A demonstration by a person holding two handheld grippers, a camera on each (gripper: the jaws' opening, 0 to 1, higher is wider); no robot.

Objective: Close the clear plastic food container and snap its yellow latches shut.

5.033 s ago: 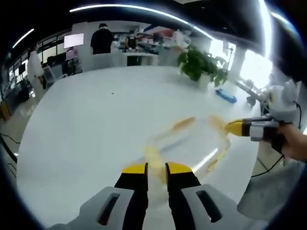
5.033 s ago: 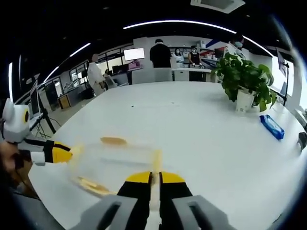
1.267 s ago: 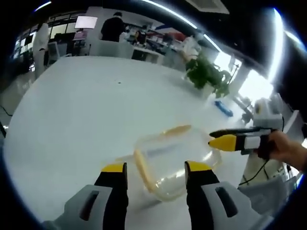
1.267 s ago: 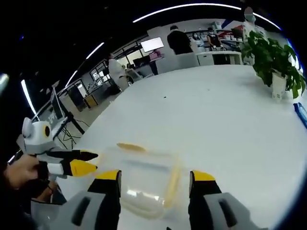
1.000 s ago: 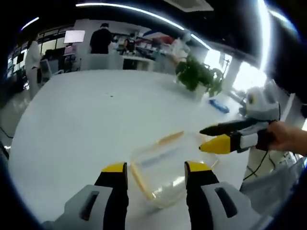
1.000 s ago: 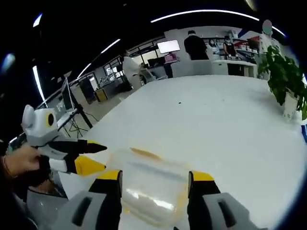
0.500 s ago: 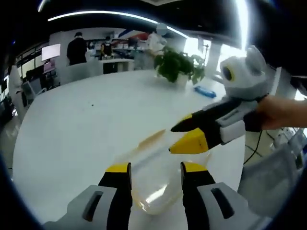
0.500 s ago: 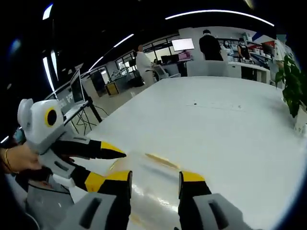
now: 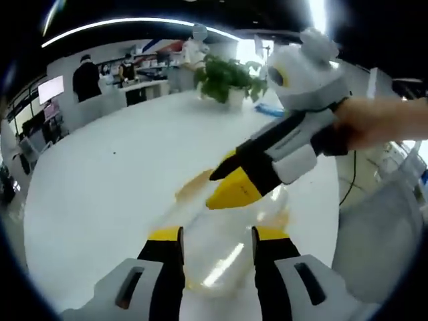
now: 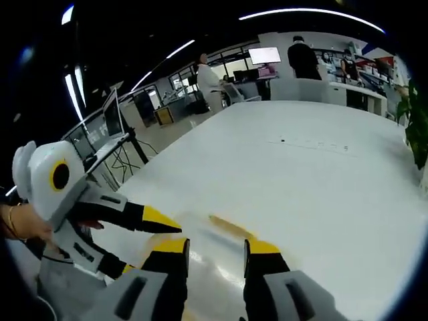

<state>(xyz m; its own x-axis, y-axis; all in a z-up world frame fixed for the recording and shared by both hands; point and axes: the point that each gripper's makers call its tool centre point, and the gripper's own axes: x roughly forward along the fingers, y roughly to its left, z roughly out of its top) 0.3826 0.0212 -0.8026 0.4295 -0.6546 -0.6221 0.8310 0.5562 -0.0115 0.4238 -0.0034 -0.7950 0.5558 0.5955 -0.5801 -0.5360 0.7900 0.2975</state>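
Clear plastic food container, rounded-rectangular and see-through, lying flat on the round white table, close to its near edge. Lid apparently down on the body, judging by the single glossy top face with a bright streak of reflection. Yellow latch visible as a long strip along the far side at about 11 o'clock from the container's middle; a second yellowish strip at about 3 o'clock; too blurred to tell whether either is snapped down. Closing probably done, latching at least partly left to finish or check.

Left gripper with yellow-tipped jaws apart, straddling the near part of the container, gripping nothing. Right gripper entering from 2 o'clock, jaws apart, lower yellow tip just above or touching the lid near the far latch.

In the right gripper view, same container between the parted jaws of the right gripper, yellow latch just beyond at 12 o'clock, left gripper reaching in from 9 o'clock.

Potted green plant well away across the table.
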